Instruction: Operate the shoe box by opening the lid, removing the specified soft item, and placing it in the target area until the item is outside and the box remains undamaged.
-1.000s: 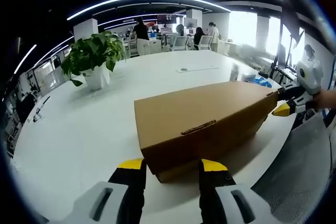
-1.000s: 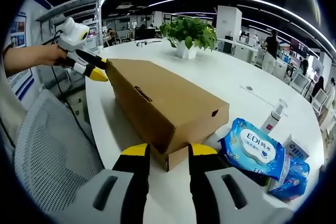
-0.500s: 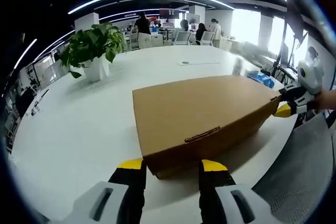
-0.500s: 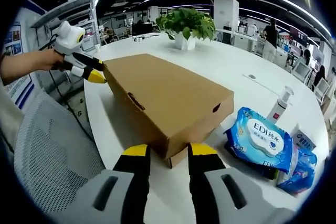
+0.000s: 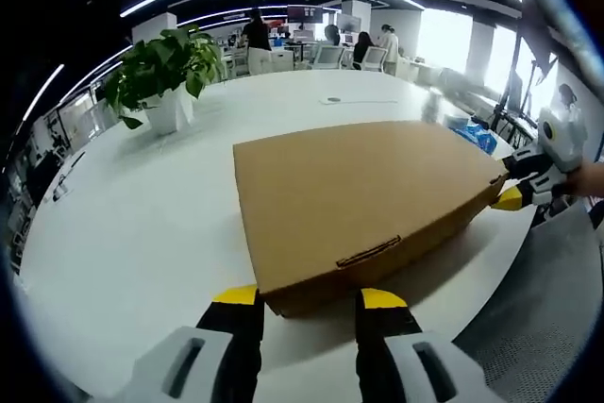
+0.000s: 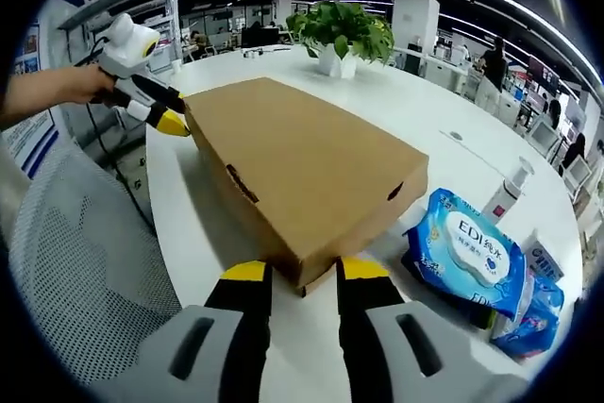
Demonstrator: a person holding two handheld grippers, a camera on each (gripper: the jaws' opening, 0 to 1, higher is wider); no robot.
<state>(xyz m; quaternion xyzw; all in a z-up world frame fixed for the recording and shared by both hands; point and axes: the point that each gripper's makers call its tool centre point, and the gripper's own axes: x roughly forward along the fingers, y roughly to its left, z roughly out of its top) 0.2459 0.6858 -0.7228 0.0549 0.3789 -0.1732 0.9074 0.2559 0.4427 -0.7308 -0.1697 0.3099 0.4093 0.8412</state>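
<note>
On the white round table, near its edge, lies the brown cardboard shoe box with its lid shut. The left gripper has its jaws parted astride one end corner of the box, gripping nothing. The right gripper is likewise spread at the opposite corner, empty. Beside the box on the right gripper's side lie a blue wet-wipes pack and a pump bottle. A potted plant stands well apart.
</note>
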